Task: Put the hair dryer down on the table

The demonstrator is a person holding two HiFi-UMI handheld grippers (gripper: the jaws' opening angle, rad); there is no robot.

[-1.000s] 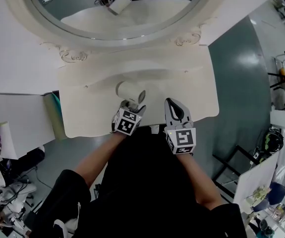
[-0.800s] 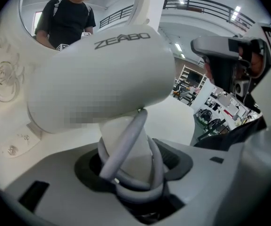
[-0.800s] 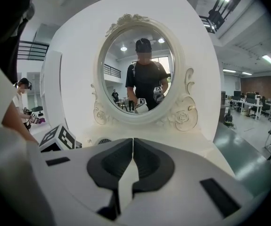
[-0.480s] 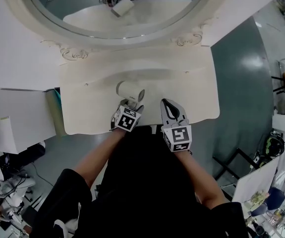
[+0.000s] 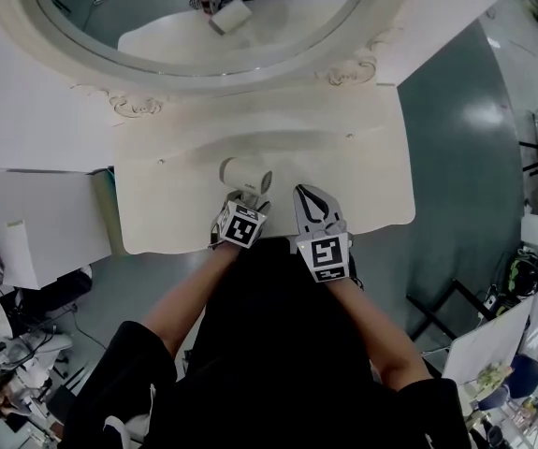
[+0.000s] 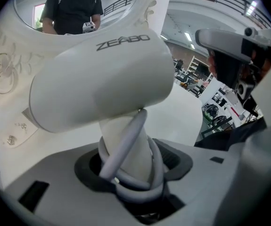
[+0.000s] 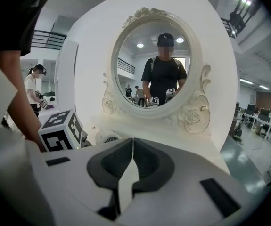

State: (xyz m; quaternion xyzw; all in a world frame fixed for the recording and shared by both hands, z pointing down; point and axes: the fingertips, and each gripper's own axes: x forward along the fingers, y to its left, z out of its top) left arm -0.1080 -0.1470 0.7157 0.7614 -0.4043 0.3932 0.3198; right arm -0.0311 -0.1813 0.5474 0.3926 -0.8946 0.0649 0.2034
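left gripper (image 5: 249, 198): fingers pinching cord-wrapped handle of white plastic hair dryer (image 6: 102, 79) | hair dryer: barrel roughly level, in front of ornate oval white-framed mirror (image 5: 109, 59), above cream table (image 5: 371, 171) | right gripper (image 7: 132, 142): fingers pressed together, empty, facing mirror

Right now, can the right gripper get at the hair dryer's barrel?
Probably yes. The right gripper sits shut and empty just beside the hair dryer, nothing between them. The left gripper holds only the handle, leaving the barrel bare. Its jaws must open first.
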